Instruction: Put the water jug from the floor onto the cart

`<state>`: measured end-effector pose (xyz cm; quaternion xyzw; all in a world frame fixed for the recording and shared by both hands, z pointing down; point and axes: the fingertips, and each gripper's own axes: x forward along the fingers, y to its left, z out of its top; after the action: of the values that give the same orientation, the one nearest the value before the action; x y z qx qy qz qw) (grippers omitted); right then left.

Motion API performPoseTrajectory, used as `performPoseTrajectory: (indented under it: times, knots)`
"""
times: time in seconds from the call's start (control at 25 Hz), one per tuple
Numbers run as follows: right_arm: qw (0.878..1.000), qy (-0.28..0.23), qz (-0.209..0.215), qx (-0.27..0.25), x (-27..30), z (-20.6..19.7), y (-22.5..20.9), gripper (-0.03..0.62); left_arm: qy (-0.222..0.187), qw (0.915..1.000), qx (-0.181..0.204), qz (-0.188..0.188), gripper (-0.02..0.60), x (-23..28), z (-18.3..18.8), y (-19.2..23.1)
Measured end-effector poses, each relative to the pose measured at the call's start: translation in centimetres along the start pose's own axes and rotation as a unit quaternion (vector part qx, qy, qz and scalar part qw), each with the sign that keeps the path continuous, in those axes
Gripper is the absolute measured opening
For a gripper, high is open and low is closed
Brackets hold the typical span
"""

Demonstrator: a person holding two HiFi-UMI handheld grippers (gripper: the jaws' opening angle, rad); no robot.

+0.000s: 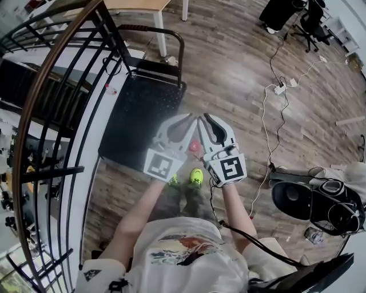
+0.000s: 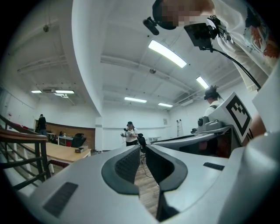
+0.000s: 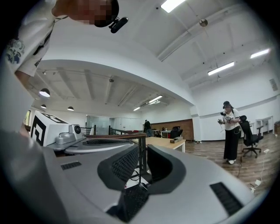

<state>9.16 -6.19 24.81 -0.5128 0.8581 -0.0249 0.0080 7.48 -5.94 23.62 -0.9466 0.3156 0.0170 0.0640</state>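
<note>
though jaws clenched empty, left gripper (image 1: 191,119) and right gripper (image 1: 205,118) together at cart's (image 1: 143,114) right edge; jug out of sight.

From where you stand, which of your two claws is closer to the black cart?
The left claw, overlapping the cart in the head view; the right claw shows over wood floor.

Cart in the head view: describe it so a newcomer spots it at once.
Start from the curved black railing along the picture's left. Right beside it, on the wooden floor, lies the cart: a flat black platform. Its dark tubular handle at the far end sets it apart from the white-legged table beyond.
</note>
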Motion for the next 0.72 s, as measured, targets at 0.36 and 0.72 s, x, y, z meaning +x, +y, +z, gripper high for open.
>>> performPoseTrajectory:
  times: [0.36, 0.72]
  knots:
    - [0.997, 0.063, -0.007, 0.039, -0.2, -13.0, -4.2, 0.084, 0.065, 0.9976, 0.011, -0.02, 0.032, 2.2, -13.0, -1.8]
    - [0.991, 0.112, -0.019, 0.066, -1.6, -28.3, -5.4, 0.089, 0.097, 0.9945, -0.038, -0.01, 0.058, 1.3, -28.3, -4.5]
